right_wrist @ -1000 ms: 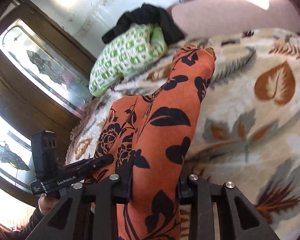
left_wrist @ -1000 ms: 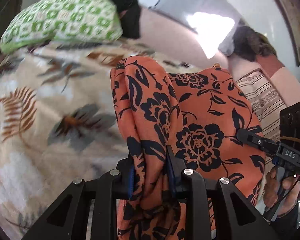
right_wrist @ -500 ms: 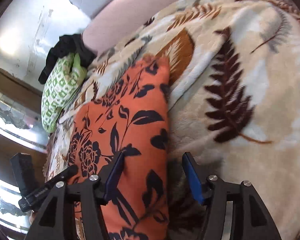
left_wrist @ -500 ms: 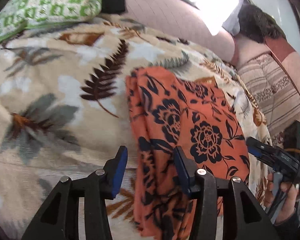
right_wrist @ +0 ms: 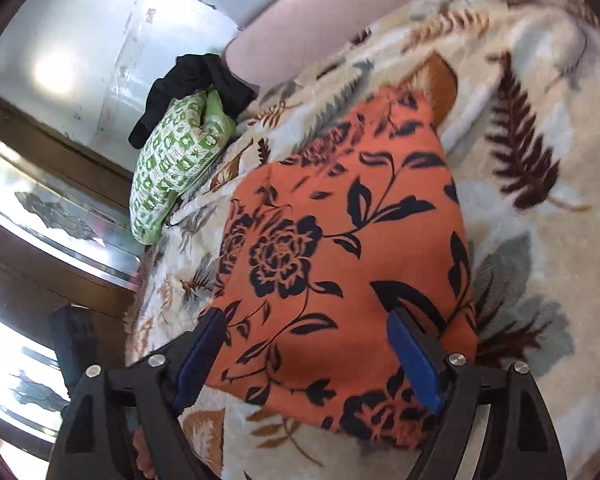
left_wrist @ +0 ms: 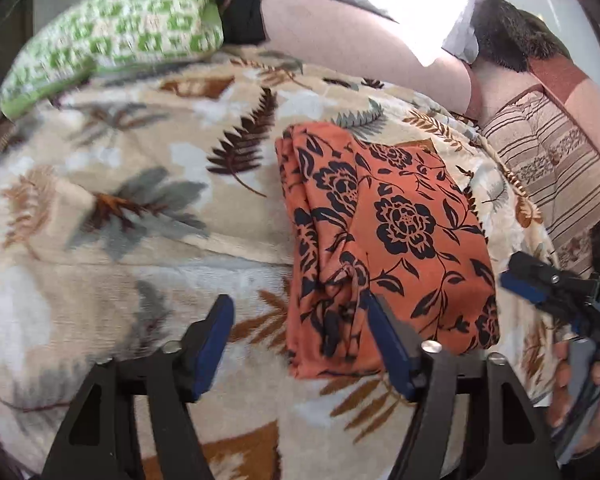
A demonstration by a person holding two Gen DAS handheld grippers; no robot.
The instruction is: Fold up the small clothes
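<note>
An orange garment with a black flower print (left_wrist: 384, 236) lies folded into a rough rectangle on the leaf-patterned blanket (left_wrist: 148, 208). My left gripper (left_wrist: 300, 340) is open and empty, just above the blanket at the garment's near left edge. My right gripper (right_wrist: 308, 356) is open and empty, its jaws standing over the garment's near end (right_wrist: 340, 264). The right gripper also shows at the right edge of the left wrist view (left_wrist: 540, 284).
A green and white patterned pillow (left_wrist: 112, 36) with a black cloth (left_wrist: 236, 4) on it lies at the far end of the bed. A striped cushion (left_wrist: 548, 168) sits to the right. A wooden frame with patterned glass (right_wrist: 40, 208) stands beside the bed.
Both grippers held the garment up a second ago, then let it go onto the blanket. Their jaws have opened wider and pulled back a little since half a second ago.
</note>
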